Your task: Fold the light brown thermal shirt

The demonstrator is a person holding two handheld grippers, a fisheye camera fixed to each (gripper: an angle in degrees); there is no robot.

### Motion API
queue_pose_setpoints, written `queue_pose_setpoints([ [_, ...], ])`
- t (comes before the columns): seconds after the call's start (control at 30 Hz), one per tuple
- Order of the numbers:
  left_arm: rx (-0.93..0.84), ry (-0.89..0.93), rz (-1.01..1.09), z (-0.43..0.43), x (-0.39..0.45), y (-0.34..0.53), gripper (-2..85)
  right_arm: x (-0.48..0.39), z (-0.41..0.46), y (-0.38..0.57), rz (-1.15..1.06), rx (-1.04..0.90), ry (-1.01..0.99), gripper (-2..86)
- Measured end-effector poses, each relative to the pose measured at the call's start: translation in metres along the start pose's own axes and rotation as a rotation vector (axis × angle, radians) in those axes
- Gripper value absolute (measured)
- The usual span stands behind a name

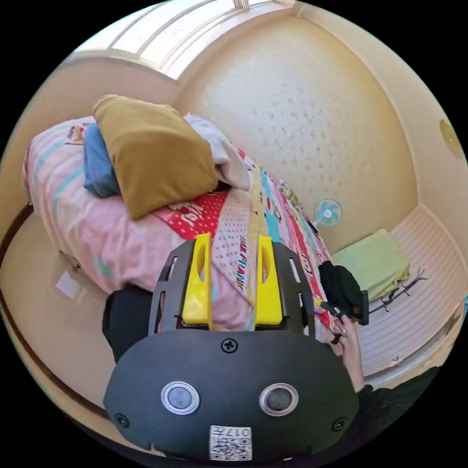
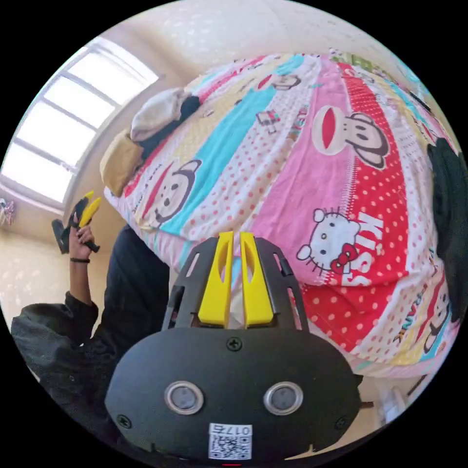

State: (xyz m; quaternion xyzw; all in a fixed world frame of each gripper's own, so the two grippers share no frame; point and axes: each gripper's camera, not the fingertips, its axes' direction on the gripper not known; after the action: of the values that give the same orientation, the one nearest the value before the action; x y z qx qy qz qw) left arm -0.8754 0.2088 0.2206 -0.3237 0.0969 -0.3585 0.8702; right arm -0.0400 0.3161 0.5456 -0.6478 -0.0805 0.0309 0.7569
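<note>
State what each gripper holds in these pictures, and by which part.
Nothing. The left gripper has its jaws apart and empty above the bed. The right gripper has its jaws nearly together, with no cloth between them.

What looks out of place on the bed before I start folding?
Nothing looks damaged or spilled. The clothes are bunched in a pile at one end of the bed rather than spread flat; the light brown thermal shirt lies on top of it. Both tongs, left and right, are off the fabric, holding nothing.
</note>
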Motion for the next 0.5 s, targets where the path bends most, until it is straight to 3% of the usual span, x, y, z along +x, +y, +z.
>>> queue_pose_setpoints([
  [0.03,0.105,-0.123,-0.057,-0.004,-0.019,-0.007,17.6,-0.01,0.007,-0.002,-0.065,0.057,0.055,3.5],
  [0.1,0.184,-0.159,-0.138,0.004,-0.049,-0.015,18.2,-0.01,0.01,-0.002,-0.084,0.065,0.028,2.9],
  [0.17,0.088,-0.009,-0.208,0.035,-0.078,-0.028,17.3,0.002,0.014,0.008,-0.033,0.133,-0.072,2.4],
  [0.2,-0.023,0.159,-0.235,0.063,-0.089,-0.035,14.8,0.004,0.015,0.012,-0.029,0.16,-0.09,2.3],
  [0.23,-0.027,0.266,-0.283,0.078,-0.093,-0.034,12.6,0.006,0.017,0.022,-0.02,0.217,-0.119,2.1],
  [0.33,0.081,0.328,-0.399,0.083,-0.072,-0.009,4.9,-0.007,0.019,0.059,0.015,0.412,-0.112,1.9],
  [0.5,0.05,0.717,-0.158,0.085,0.075,0.028,1.6,-0.043,0.02,0.125,-0.019,0.606,-0.046,1.2],
])
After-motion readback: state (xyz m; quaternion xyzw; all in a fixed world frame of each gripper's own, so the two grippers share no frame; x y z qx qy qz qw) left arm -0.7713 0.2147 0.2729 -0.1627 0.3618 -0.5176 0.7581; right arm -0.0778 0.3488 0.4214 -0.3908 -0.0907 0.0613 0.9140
